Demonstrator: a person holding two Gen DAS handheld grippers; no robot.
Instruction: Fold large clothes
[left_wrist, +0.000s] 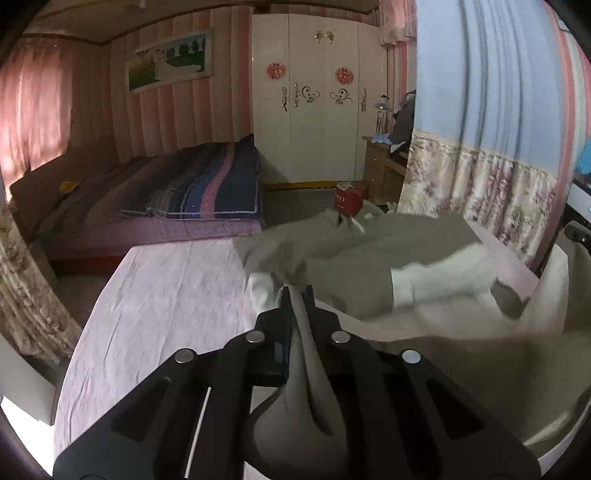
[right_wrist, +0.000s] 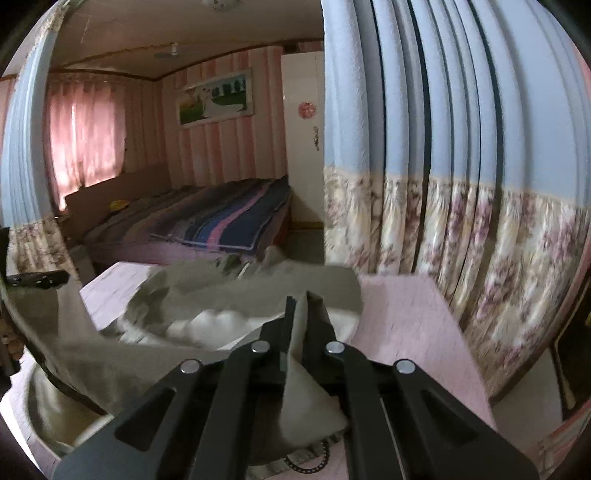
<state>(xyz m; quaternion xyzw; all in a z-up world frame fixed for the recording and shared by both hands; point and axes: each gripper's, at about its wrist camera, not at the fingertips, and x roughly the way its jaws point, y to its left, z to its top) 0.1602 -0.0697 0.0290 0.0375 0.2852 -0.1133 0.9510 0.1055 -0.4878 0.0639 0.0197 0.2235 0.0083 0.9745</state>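
A large grey and white garment (left_wrist: 354, 251) lies spread and rumpled on a table covered with a pink cloth (left_wrist: 166, 295). My left gripper (left_wrist: 297, 291) is shut on a bunched grey fold of the garment, which runs back between its fingers. In the right wrist view the garment (right_wrist: 229, 291) stretches across the pink cloth (right_wrist: 406, 317). My right gripper (right_wrist: 304, 299) is shut on another grey edge of it, held up off the table. The left gripper (right_wrist: 37, 277) shows at the far left of that view.
A blue and floral curtain (right_wrist: 461, 184) hangs close on the right, just beyond the table. A bed with a striped blanket (left_wrist: 192, 184) stands behind the table, a white wardrobe (left_wrist: 317, 99) beyond. A red object (left_wrist: 347, 201) sits on the floor past the table's far edge.
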